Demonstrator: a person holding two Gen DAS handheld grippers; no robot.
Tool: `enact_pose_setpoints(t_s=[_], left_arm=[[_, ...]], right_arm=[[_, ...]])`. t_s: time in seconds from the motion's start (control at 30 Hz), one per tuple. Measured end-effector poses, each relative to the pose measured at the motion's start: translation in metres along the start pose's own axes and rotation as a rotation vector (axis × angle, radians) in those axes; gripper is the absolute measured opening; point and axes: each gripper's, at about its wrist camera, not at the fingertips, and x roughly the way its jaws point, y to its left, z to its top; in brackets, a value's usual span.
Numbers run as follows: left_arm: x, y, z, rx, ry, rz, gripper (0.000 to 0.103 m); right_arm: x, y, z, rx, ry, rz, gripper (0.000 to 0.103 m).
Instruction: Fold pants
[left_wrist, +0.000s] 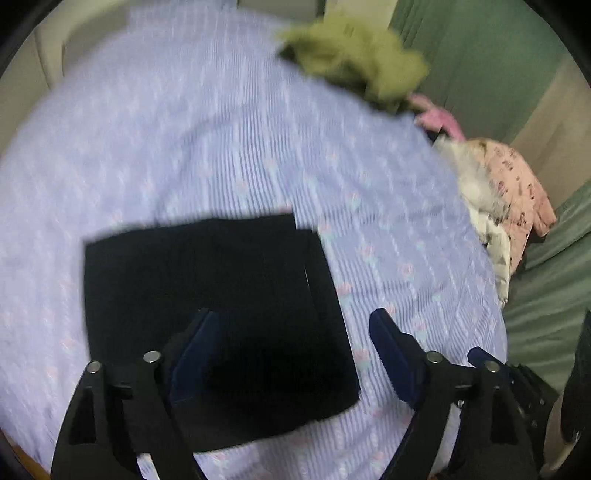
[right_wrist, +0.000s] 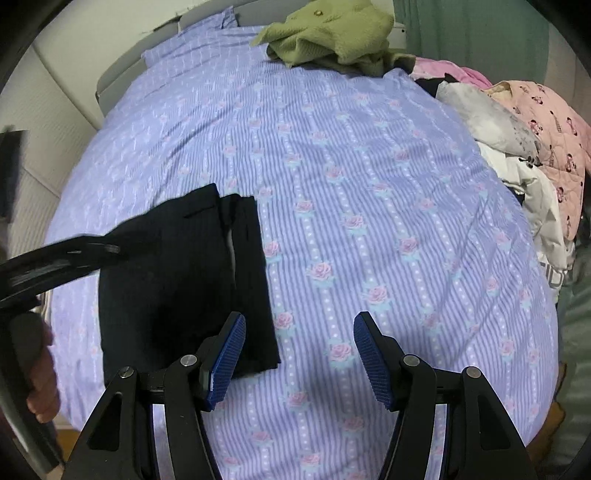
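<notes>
The black pants (right_wrist: 181, 284) lie on the striped purple bed cover (right_wrist: 369, 184) as a compact rectangle, near the edge of the bed closest to you. The layers sit on top of each other, and a pale strip shows along one inner edge, so the fold looks nearly complete, or maybe already complete.

Your left gripper (left_wrist: 291, 347) has its 2 fingers wide apart and it holds nothing. It hangs above the near part of the pants, with one finger over the cloth and the other over the bed cover. Its picture is blurred, so I cannot tell if it touches the cloth.

Your right gripper (right_wrist: 299, 354) is also spread wide and empty. It is above the bare bed cover, just beside the right edge of the pants, with the left finger over that edge. I think this keeps both tools clear, so the stack is not pulled out of shape.

A green garment (right_wrist: 332, 33) and a pile of pink and white clothes (right_wrist: 528, 147) lie well apart from the pants, at the far and right sides of the bed.
</notes>
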Motion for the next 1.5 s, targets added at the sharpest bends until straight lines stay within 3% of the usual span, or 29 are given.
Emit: enact_pose_setpoints(t_s=[0.17,0.33,0.43,0.57,0.73,0.77,0.8,0.93,1.0,1.1,1.2,1.27,1.33,1.37,1.5], left_arm=[[-0.010,0.039,-0.016,-0.021,0.004,0.117,0.087],[0.014,0.098,-0.037,-0.156,0.094,0.230,0.087],[0.029,0.114,-0.043,-0.189,0.113,0.268,0.086],[0.049,0.117,-0.046,-0.197,0.136,0.270,0.086],[0.055,0.104,-0.048,-0.161,0.141,0.245,0.086],[0.054,0.103,-0.048,-0.157,0.139,0.239,0.086],[0.053,0.102,-0.048,-0.152,0.136,0.233,0.086],[0.047,0.100,-0.051,-0.129,0.123,0.232,0.086],[0.046,0.103,-0.052,-0.141,0.130,0.228,0.086],[0.043,0.108,-0.053,-0.178,0.143,0.189,0.086],[0.037,0.108,-0.053,-0.179,0.129,0.188,0.086],[0.035,0.107,-0.052,-0.166,0.123,0.210,0.086],[0.034,0.108,-0.051,-0.170,0.124,0.209,0.086],[0.033,0.108,-0.051,-0.172,0.122,0.211,0.086],[0.031,0.110,-0.051,-0.181,0.115,0.204,0.086]], right_arm=[[0.004,0.010,0.007,-0.039,-0.025,0.117,0.063],[0.042,0.045,0.020,-0.134,0.017,0.251,0.062],[0.075,0.062,0.029,-0.187,0.060,0.294,0.054],[0.120,0.073,0.038,-0.196,0.130,0.318,0.053],[0.158,0.069,0.041,-0.111,0.203,0.324,0.052],[0.160,0.069,0.041,-0.094,0.218,0.332,0.040],[0.156,0.070,0.041,-0.084,0.220,0.347,0.037],[0.129,0.072,0.040,-0.099,0.128,0.394,0.033],[0.125,0.071,0.042,-0.071,0.121,0.473,0.026],[0.133,0.074,0.048,-0.036,0.141,0.571,0.025],[0.151,0.080,0.054,-0.036,0.182,0.574,0.026],[0.170,0.082,0.054,-0.026,0.238,0.476,0.026],[0.172,0.082,0.052,-0.027,0.245,0.454,0.021],[0.168,0.084,0.051,-0.036,0.232,0.452,0.010],[0.123,0.079,0.049,-0.026,0.113,0.405,0.006]])
